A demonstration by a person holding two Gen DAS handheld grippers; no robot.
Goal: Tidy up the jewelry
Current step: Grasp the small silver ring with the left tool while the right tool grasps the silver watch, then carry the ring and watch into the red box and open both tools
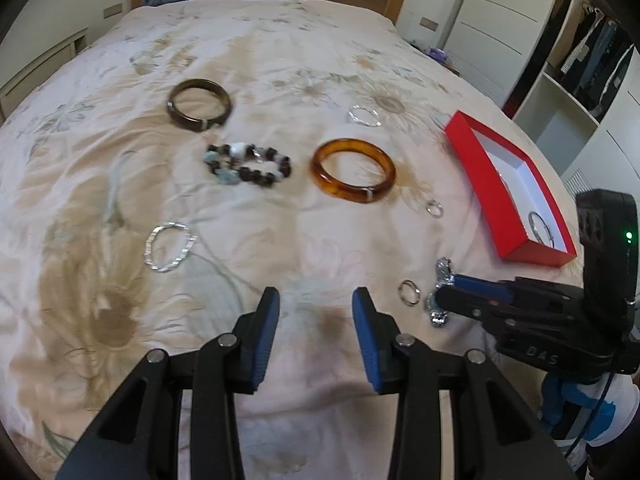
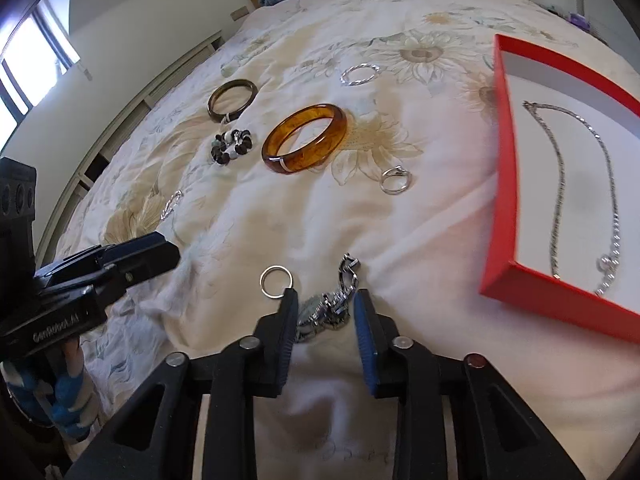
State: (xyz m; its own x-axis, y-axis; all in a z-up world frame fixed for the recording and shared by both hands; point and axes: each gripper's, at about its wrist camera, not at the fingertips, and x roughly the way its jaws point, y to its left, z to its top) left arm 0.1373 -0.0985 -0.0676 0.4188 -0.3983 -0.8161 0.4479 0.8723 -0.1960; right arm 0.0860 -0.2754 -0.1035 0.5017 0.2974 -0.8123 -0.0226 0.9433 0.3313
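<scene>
Partly, right gripper point(image 2: 325, 316) hides watch point(image 2: 326, 306).

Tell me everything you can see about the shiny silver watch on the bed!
The silver watch looks like polished metal, with a round face and a chunky link band stretching away from it. It lies crumpled on the flowery bedspread, between the open pads of the right gripper, which do not clearly press it. A small silver ring sits just beside it, apart.
</scene>
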